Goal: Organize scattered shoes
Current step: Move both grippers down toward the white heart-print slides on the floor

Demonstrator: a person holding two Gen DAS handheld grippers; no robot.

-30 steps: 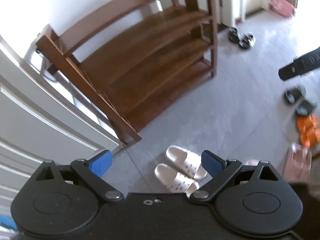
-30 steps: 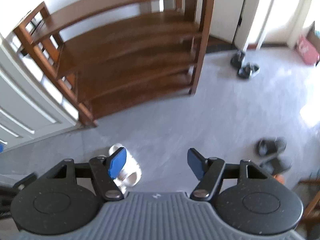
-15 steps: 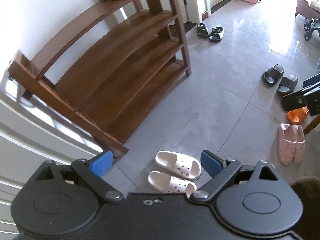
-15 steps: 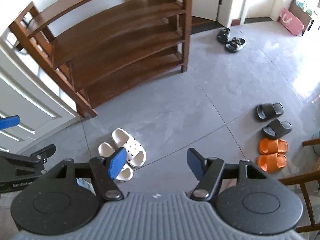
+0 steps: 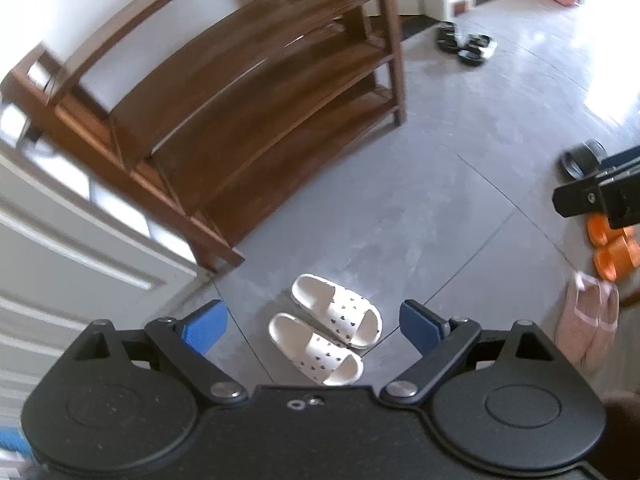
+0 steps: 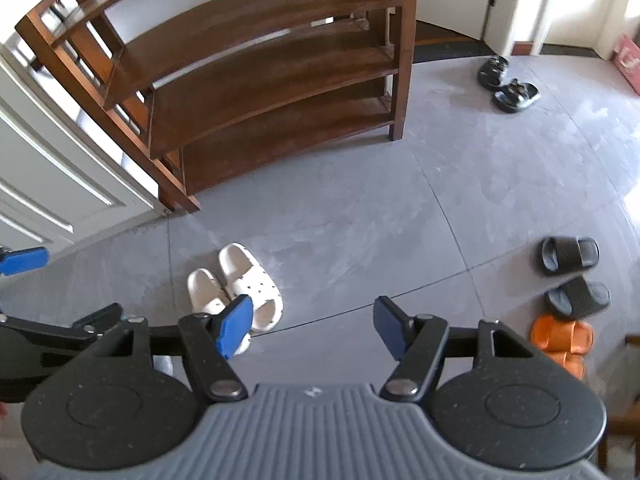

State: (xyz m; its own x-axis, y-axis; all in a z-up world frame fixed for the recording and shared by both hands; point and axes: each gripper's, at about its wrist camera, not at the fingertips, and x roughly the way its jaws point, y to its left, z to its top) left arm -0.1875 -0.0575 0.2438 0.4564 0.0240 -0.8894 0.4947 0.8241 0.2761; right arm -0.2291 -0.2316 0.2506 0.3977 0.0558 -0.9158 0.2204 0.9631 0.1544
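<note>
Both grippers, left gripper and right gripper, hang wide apart and empty above a grey floor. White slippers lie side by side near the wooden shoe rack's front corner.

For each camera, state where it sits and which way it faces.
Left wrist: on the left hand-held gripper, facing steeply down at the white slippers between its open fingers; the right hand-held gripper shows at the right edge.
Right wrist: on the right hand-held gripper, facing down at bare floor; the left one shows at left.
Shared: white slippers, wooden shoe rack, orange slippers.
</note>
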